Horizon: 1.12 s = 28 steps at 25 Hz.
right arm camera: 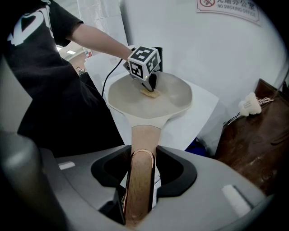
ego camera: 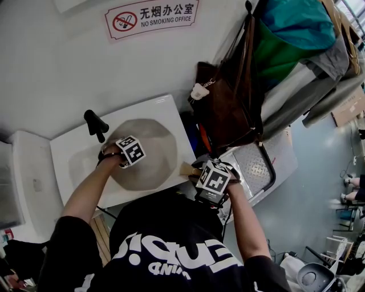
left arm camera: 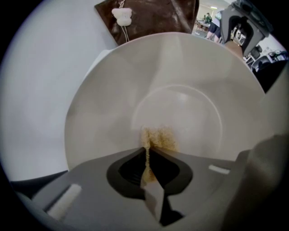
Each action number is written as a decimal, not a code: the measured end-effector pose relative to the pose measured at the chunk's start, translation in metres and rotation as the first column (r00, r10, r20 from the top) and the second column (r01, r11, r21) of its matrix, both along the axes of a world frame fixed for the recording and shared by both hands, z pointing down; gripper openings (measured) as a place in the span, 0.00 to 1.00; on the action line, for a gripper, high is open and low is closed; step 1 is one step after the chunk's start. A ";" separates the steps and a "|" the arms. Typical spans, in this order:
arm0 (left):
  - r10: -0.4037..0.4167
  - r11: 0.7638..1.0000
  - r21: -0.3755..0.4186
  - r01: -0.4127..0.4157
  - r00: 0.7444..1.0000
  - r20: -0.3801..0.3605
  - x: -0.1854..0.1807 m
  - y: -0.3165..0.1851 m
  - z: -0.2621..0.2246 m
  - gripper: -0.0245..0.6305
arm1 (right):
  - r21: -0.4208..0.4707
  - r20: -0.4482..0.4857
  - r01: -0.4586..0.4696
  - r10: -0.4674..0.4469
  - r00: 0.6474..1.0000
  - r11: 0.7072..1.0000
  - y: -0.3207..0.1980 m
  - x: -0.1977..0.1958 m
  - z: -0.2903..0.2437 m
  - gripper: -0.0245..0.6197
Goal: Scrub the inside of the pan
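A pale cream pan (ego camera: 149, 153) sits on the white table (ego camera: 165, 105), its wooden handle (ego camera: 188, 169) pointing right. My left gripper (ego camera: 126, 157) points straight down into the pan. In the left gripper view it (left arm camera: 146, 152) is shut on a thin yellow scouring pad (left arm camera: 159, 137) that presses on the pan's inside (left arm camera: 189, 108). My right gripper (ego camera: 199, 173) is shut on the wooden handle (right arm camera: 140, 176), which fills the space between the jaws. The right gripper view also shows the pan (right arm camera: 171, 97), the pad (right arm camera: 150, 94) and the left gripper's marker cube (right arm camera: 144, 61).
A black knobbed object (ego camera: 96, 124) stands at the table's back left. A brown bag (ego camera: 228, 102) with a white bear charm (right arm camera: 249, 105) hangs right of the table. A metal stool (ego camera: 259, 165) is lower right. The wall behind carries a no-smoking sign (ego camera: 153, 17).
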State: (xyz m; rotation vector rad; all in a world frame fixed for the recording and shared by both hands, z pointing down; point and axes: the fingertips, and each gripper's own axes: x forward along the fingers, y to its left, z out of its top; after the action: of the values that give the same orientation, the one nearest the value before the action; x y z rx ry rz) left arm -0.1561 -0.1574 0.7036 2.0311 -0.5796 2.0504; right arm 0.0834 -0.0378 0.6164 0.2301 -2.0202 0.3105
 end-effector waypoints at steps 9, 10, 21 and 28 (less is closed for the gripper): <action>0.038 0.993 -0.115 -0.036 0.999 0.022 -0.002 0.034 0.000 0.07 | -0.001 0.003 0.000 0.000 1.000 1.000 0.000 0.001 -0.001 0.31; 0.041 0.991 -0.126 -0.038 0.999 0.020 -0.001 0.038 0.000 0.07 | 0.000 0.003 0.000 0.000 1.000 1.000 0.000 0.000 -0.001 0.31; 0.073 0.965 -0.252 -0.076 0.997 -0.021 0.020 0.075 0.002 0.07 | 0.011 0.001 -0.003 0.003 1.000 1.000 0.000 -0.001 0.000 0.31; 0.061 0.939 -0.336 -0.066 0.998 -0.025 0.028 0.094 0.002 0.07 | 0.024 0.001 -0.006 0.006 1.000 1.000 -0.001 -0.002 -0.002 0.31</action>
State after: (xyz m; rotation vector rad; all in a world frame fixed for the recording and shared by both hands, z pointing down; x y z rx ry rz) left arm -0.1286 -0.0633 0.7057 1.8805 -0.1448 2.0033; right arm 0.0812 -0.0387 0.6146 0.2515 -2.0251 0.2899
